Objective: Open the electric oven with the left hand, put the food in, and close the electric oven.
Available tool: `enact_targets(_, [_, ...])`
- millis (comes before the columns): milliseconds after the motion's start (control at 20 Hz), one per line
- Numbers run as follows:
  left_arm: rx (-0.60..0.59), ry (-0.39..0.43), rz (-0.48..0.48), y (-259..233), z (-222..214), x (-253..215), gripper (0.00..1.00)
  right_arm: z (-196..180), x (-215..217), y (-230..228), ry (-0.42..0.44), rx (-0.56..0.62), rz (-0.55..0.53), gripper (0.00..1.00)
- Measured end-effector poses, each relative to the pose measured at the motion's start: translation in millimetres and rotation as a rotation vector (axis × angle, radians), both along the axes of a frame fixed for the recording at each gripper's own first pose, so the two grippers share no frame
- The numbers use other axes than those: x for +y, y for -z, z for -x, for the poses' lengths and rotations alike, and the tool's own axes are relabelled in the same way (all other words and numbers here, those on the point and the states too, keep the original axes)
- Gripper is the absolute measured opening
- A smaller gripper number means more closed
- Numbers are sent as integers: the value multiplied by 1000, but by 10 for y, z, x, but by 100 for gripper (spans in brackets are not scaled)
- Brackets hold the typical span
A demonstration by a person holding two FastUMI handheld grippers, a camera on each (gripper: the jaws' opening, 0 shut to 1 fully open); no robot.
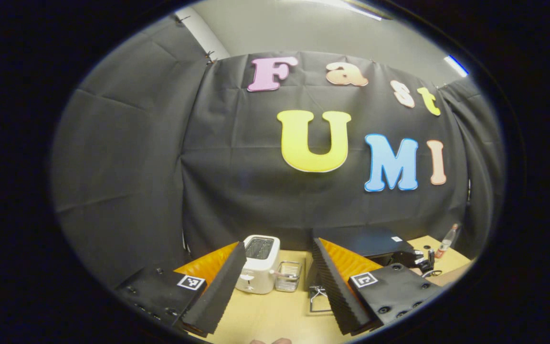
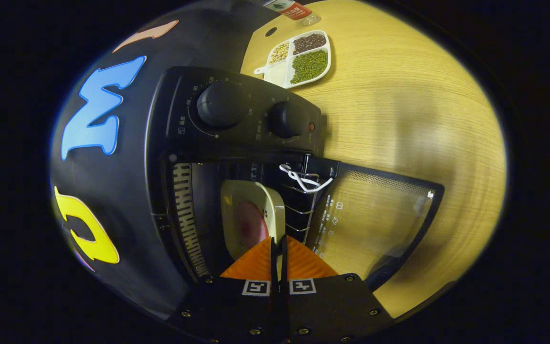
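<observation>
Oven comes first: in the right gripper view it lies turned on its side, because your right hand is rolled over. Its black body fills the left of that view, its two knobs sit up top and its cavity opens toward the middle. The glass door hangs fully open to the right over the tabletop, so the opening step looks done and the mouth is clear for loading.

The plate of food, pale with a reddish patch on it, sits on edge inside the cavity mouth, just beside the wire rack. Your right gripper has its jaws clenched on the plate's near rim, which is why the plate stands at that angle with the hand. By my reading you are midway through putting the food in, and it is not yet let go. Far off on the tabletop lies a divided dish of beans, well apart from the work.

In the left gripper view, your left gripper is held high with its jaws released and nothing between them, probably kept back for closing the door. Beyond them stand a white toaster and, to the right, the oven's dark top.
</observation>
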State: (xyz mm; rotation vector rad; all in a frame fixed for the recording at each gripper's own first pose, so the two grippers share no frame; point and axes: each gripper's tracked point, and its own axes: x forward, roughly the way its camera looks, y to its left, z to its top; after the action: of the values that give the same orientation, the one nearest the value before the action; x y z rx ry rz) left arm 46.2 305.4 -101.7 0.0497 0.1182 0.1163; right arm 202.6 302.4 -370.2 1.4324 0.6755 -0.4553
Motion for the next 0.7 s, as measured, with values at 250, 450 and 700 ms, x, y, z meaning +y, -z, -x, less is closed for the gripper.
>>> enact_targets(250, [24, -30, -11, 47, -9, 106, 93, -311, 139, 47, 83, -5, -33, 0])
enact_targets(450, [30, -42, -16, 19, -20, 120, 94, -447, 186, 69, 59, -10, -23, 1])
enact_targets(700, [25, -21, -12, -14, -93, -24, 95, -371, 95, 9, 52, -45, -25, 6])
